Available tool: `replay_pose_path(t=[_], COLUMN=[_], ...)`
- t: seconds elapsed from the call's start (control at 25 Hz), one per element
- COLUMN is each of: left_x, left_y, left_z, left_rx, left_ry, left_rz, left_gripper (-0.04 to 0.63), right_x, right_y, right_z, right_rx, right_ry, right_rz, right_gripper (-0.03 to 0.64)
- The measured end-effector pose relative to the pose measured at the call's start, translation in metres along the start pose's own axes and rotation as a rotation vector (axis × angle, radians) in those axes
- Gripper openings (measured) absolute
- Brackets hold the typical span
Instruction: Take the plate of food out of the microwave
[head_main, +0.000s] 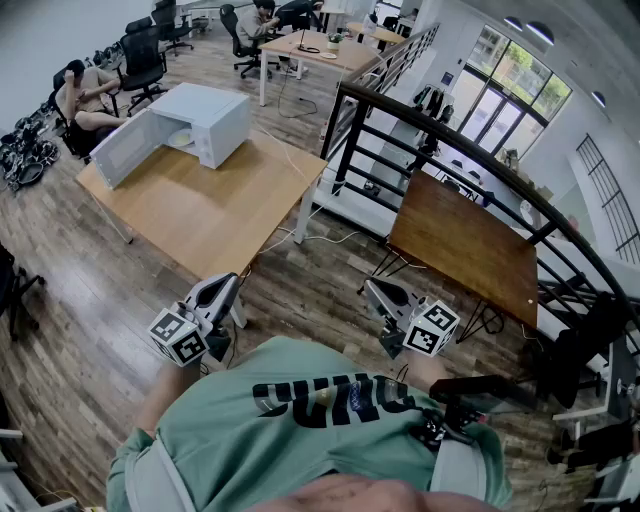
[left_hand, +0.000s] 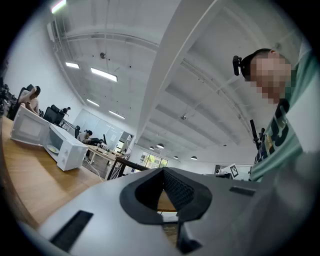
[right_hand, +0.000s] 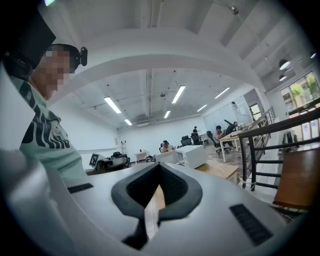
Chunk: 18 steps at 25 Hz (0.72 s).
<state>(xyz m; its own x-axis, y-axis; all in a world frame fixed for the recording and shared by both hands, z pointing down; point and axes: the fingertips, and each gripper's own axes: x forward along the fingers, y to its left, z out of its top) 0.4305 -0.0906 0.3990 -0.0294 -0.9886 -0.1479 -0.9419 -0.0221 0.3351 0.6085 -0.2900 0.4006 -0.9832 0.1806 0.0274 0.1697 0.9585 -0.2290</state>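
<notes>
A white microwave (head_main: 210, 118) stands at the far end of a wooden table (head_main: 210, 215), its door (head_main: 122, 152) swung wide open to the left. Inside it lies a pale plate of food (head_main: 183, 138). Both grippers are held close to my body, well short of the table. The left gripper (head_main: 228, 287) is shut and empty, pointing towards the table's near corner. The right gripper (head_main: 374, 291) is shut and empty too. The left gripper view has the microwave (left_hand: 67, 148) far off to the left beyond the closed left gripper (left_hand: 162, 172). In the right gripper view the microwave (right_hand: 188, 155) is small, behind the right gripper (right_hand: 159, 167).
A black railing (head_main: 440, 130) runs along the right of the table, with a darker brown table (head_main: 465, 245) beyond it. A person (head_main: 85, 95) sits by the microwave's left. Office chairs (head_main: 142, 55) and another desk (head_main: 310, 55) stand further back. Wooden floor lies between me and the table.
</notes>
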Motion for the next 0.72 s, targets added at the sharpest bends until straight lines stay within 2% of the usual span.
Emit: replay_pose_path(t=[0.72], left_x=[-0.008], left_y=[-0.005], left_z=[-0.001], left_rx=[-0.012], left_ry=[0.001], left_rz=[0.012], left_gripper=[-0.003], right_x=[0.002], right_y=[0.013], right_z=[0.003], right_rx=[-0.006], right_ry=[0.009], right_rz=[0.007], right_gripper=[0.007])
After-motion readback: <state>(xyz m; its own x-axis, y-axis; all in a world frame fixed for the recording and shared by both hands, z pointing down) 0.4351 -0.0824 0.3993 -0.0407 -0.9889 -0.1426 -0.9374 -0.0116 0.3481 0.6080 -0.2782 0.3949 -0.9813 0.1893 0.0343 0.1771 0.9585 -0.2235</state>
